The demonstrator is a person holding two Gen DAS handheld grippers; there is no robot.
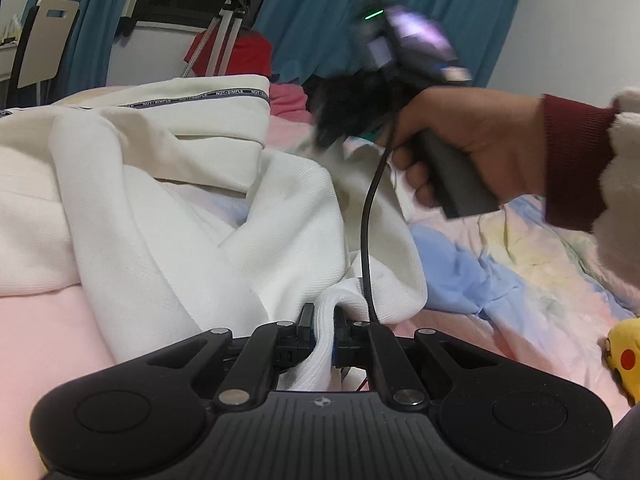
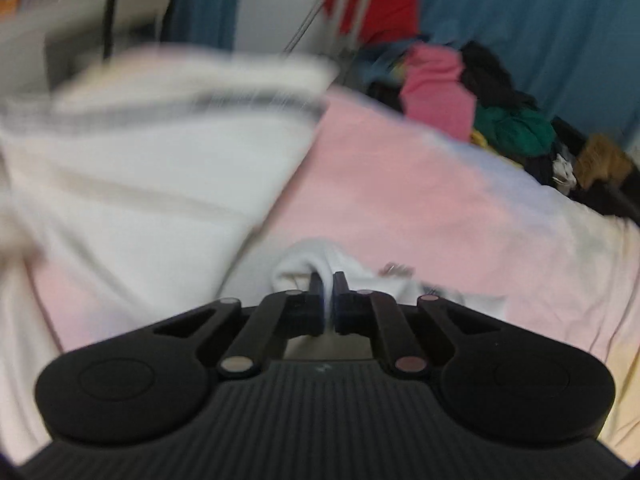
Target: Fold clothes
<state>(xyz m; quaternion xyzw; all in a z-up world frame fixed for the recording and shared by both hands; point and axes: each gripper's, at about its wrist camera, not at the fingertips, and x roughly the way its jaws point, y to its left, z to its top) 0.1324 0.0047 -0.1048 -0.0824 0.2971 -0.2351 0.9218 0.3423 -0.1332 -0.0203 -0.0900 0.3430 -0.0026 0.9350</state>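
A white garment (image 1: 168, 200) with a dark printed waistband stripe lies crumpled on a pink and pastel bedsheet (image 1: 36, 336). My left gripper (image 1: 323, 320) is shut on a ribbed white edge of it. In the left wrist view the right gripper (image 1: 340, 120) is blurred, held in a hand above the garment's far side. In the right wrist view my right gripper (image 2: 327, 288) is shut on a white fold of the garment (image 2: 152, 184), which stretches away to the left, blurred.
A pile of pink, green and dark clothes (image 2: 480, 112) lies at the bed's far edge. A yellow plush toy (image 1: 624, 356) sits at the right. Blue curtains (image 1: 420, 20), a tripod (image 1: 224, 28) and a chair (image 1: 44, 44) stand behind.
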